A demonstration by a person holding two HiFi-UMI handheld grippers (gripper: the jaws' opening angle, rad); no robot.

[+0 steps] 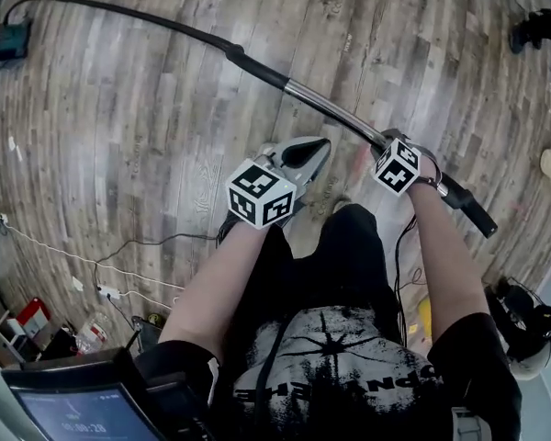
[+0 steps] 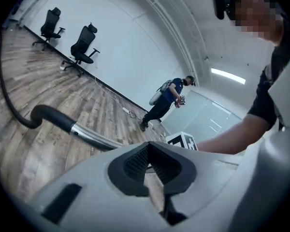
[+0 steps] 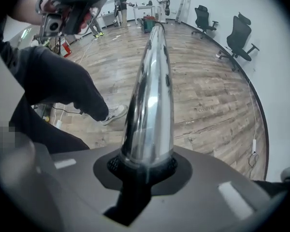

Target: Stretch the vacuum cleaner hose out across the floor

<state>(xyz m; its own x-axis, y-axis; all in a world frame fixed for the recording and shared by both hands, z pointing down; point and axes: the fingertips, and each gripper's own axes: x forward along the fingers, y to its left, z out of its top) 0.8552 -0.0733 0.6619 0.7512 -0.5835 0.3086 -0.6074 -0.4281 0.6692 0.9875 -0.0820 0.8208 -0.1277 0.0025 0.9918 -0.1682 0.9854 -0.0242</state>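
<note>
The right tongs (image 3: 147, 167) were seen clamped on the chrome tube (image 1: 326, 104) of the wand and pointed down at it. The left tongs (image 1: 310, 152) were pressed together with nothing between them and were held just beside the tube on its near side. The lifted end was therefore judged to be carried by one pair of tongs on smooth, rounded metal. A slip along the tube, or a roll of the tube within the pads, could be expected if a hard pull were made. A jerk could also be passed down the hose (image 1: 119, 9) to the small red and teal unit (image 1: 5, 42) at the far left, to which it seemed to be joined, and that unit could be dragged or tipped. Loose cables (image 1: 119, 255) were lying on the floor (image 1: 165, 136) at the near left and could be caught by a foot if steps were taken that way. The hose was seen as a thin black line, laid mostly on the floor from the far left, bent once near the unit and then run almost straight rightward to a black cuff, where the tube began. The tube was raised off the floor, slanted toward the near right, and ended past the right tongs in a black grip (image 1: 468, 211). No kink was visible.
</note>
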